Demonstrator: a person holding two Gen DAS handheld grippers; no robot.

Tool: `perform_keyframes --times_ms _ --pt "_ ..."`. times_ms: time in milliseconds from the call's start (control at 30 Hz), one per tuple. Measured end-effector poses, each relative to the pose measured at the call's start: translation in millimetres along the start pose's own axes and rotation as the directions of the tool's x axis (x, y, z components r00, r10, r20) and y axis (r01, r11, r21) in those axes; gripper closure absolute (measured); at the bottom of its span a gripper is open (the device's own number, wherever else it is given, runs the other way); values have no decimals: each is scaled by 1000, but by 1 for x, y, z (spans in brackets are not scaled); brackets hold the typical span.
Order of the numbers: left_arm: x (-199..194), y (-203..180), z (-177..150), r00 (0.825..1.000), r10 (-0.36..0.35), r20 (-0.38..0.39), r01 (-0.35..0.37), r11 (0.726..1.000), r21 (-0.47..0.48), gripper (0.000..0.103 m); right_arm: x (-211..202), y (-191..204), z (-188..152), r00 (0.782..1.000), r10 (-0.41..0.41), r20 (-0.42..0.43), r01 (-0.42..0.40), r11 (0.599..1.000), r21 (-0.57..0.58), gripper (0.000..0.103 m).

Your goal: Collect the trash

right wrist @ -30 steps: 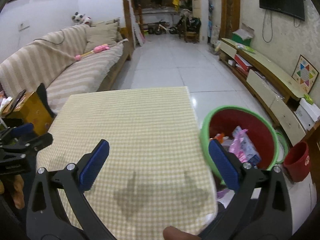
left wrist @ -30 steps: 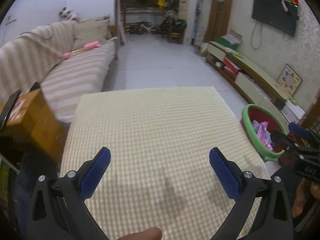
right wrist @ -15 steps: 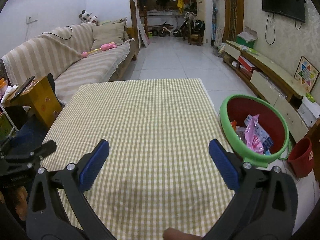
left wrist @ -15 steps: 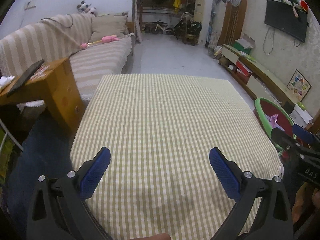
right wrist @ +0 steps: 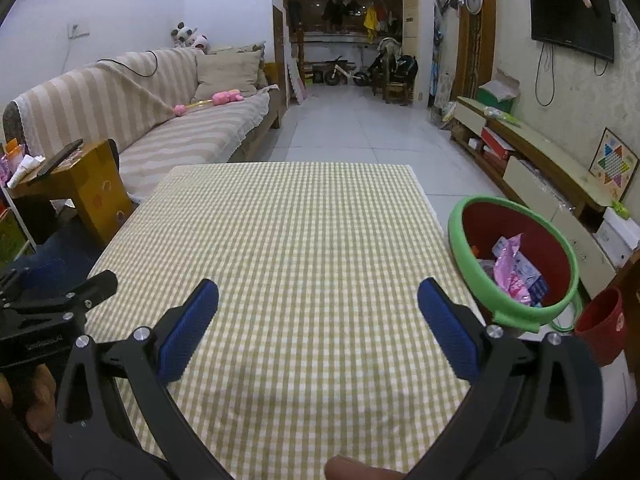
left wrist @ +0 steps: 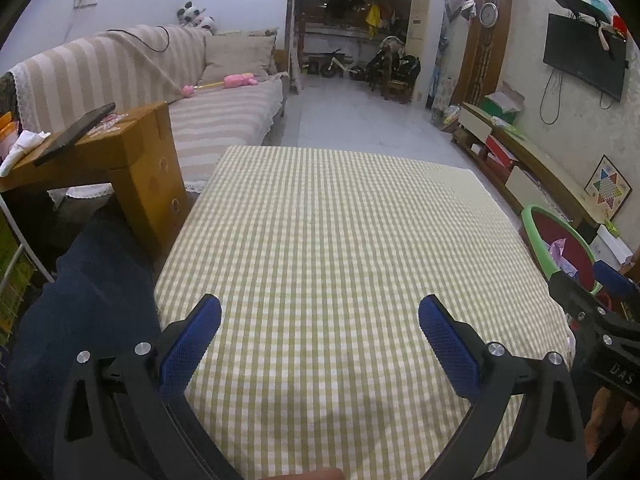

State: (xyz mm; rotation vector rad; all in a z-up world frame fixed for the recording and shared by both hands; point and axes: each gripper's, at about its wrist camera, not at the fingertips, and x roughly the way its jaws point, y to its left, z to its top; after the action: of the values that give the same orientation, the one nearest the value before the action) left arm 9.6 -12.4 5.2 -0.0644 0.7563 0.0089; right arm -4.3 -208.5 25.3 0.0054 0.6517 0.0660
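The left gripper [left wrist: 319,336] hangs over the near edge of the table, its two blue, ribbed pads spread wide apart with nothing between them; the right gripper [right wrist: 318,320] is spread just as wide, also empty, over the near part of the same table; neither touches the cloth. The fingers are black, angular plastic with silver screw heads; the pads are long, flat and finely textured. The tablecloth [right wrist: 288,240] is woven in small yellow-green and white checks, lies smooth and flat, and covers the whole rectangular top. Just beside the table's right edge stands the trash bin [right wrist: 476,276], round, with a thick green rim and a dark red inside; in it lie crumpled wrappers [right wrist: 514,272], shiny pink and pale blue. A smaller red bucket [right wrist: 600,324] sits on the floor to the right of the bin, near it. To the left of the table is a wooden side table [left wrist: 136,152], boxy and orange-brown, with a dark phone [left wrist: 76,134] lying tilted on top; behind it, far left, a sofa [left wrist: 120,76] under a beige striped cover.
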Motion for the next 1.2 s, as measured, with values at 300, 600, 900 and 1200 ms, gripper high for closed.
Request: perform_keyframes --times_ms 300,600,900,1200 --pt "1 -1 1 1000 -8 6 7 1000 22 8 5 3 -2 1000 -6 -14 6 1000 -11 5" --pt "3 -7 0 1000 3 -3 -3 999 38 8 7 6 -2 1000 -8 -18 8 1000 -11 5" --pt "6 -1 0 1000 5 -7 -5 1000 25 8 8 6 -3 1000 -4 -17 3 1000 -12 5" --pt "7 -1 -1 1000 20 -9 -19 999 32 8 8 7 -3 1000 -6 -19 6 1000 -12 5"
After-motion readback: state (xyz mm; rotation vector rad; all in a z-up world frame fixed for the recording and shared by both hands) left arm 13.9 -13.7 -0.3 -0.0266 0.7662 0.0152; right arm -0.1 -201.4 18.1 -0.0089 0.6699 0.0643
